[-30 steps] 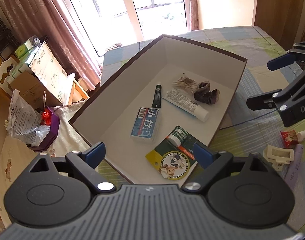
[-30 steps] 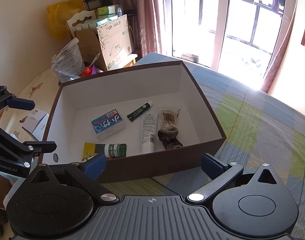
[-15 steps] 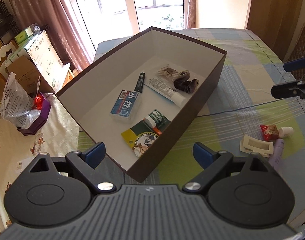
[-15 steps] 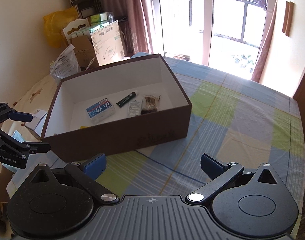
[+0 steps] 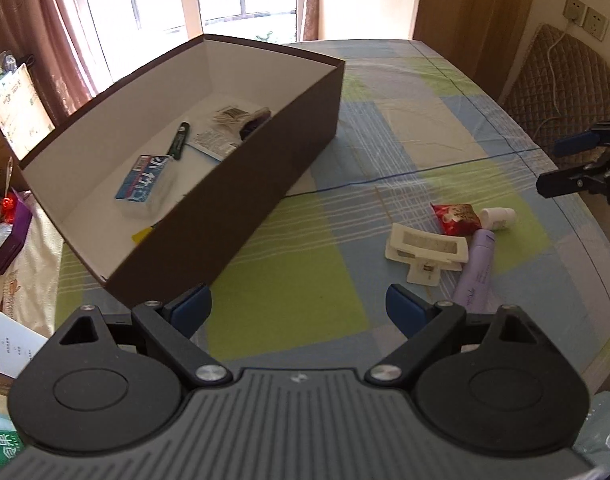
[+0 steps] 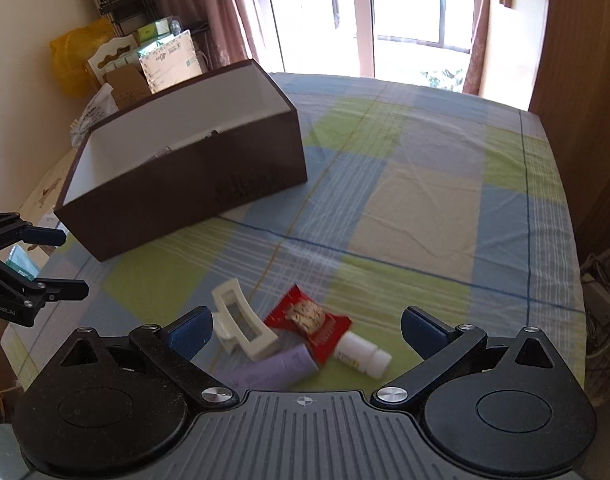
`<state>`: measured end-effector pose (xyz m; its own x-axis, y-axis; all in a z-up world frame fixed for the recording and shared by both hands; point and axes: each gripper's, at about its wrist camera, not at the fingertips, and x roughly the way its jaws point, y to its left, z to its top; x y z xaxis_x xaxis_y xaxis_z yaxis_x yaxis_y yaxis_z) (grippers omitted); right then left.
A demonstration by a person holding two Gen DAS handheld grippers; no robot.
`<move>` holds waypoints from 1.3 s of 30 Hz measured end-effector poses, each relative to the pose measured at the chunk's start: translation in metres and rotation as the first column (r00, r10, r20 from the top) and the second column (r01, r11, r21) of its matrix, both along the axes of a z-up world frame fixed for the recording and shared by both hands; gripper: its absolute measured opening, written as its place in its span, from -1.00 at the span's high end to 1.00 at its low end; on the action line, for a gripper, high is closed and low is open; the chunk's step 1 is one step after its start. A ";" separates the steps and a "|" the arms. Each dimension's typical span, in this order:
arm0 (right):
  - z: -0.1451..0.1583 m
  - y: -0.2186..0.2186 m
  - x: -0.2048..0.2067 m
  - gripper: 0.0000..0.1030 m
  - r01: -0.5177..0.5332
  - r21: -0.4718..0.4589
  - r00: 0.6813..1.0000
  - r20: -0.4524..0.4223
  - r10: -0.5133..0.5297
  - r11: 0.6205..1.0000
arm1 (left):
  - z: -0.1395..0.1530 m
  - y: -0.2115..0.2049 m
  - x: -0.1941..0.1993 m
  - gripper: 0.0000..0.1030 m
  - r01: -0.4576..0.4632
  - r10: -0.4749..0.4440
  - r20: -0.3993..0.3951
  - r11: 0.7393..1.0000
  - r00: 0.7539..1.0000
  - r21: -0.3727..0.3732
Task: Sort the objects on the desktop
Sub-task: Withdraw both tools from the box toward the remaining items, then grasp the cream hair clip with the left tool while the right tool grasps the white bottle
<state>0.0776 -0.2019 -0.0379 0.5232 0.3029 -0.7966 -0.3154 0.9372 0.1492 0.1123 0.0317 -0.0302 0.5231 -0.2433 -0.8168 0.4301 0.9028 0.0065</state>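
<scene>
Ahead of right gripper [image 6: 303, 326]: four loose items in a touching cluster on the checked tablecloth [image 6: 425, 184], between the blue pads.
Right gripper: jaws wide apart, holding nothing.
Left gripper [image 5: 299, 306]: jaws spread, empty; the cluster lies ahead and to its right.
Hair clip [image 6: 243, 330]: cream plastic claw, rectangular open frame, nearest the right gripper's left pad.
Snack packet [image 6: 307, 322]: red wrapper with a pale picture, lying over the tube's end.
Tube [image 6: 271, 370]: lilac, lying flat, partly under the clip and packet.
Small bottle [image 6: 361, 356]: white, on its side, touching the packet.
Box [image 5: 241, 184]: dark brown outside, white inside, open top, ahead-left of the left gripper.
Box contents: blue-and-white pack [image 5: 145, 180], dark green tube [image 5: 179, 142], white tube [image 5: 213, 144], dark bundle, partly hidden.
</scene>
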 end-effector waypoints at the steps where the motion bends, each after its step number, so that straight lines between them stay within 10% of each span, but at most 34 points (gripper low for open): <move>1: -0.005 -0.005 -0.005 -1.00 0.010 -0.003 1.000 -0.012 -0.010 1.000 | -0.003 -0.004 -0.002 -0.79 0.015 -0.015 -0.003 1.000 1.000 -0.007; 17: -0.060 -0.043 -0.029 -1.00 0.109 -0.062 0.986 -0.119 -0.115 0.992 | -0.050 -0.076 -0.004 -0.62 0.345 -0.346 0.012 0.938 0.938 0.027; 22: -0.066 -0.050 -0.027 -1.00 0.129 -0.054 0.981 -0.136 -0.136 0.990 | -0.057 -0.095 0.000 -0.62 0.558 -0.574 0.043 0.809 0.818 0.187; 33: -0.076 -0.063 -0.029 -1.00 0.206 -0.045 0.962 -0.175 -0.211 0.978 | -0.084 -0.138 0.020 -0.62 0.824 -0.882 -0.043 0.419 0.469 0.380; 39: -0.079 -0.069 -0.030 -1.00 0.238 -0.052 0.950 -0.194 -0.244 0.970 | -0.095 -0.149 0.033 -0.35 0.890 -0.924 -0.105 0.318 0.369 0.326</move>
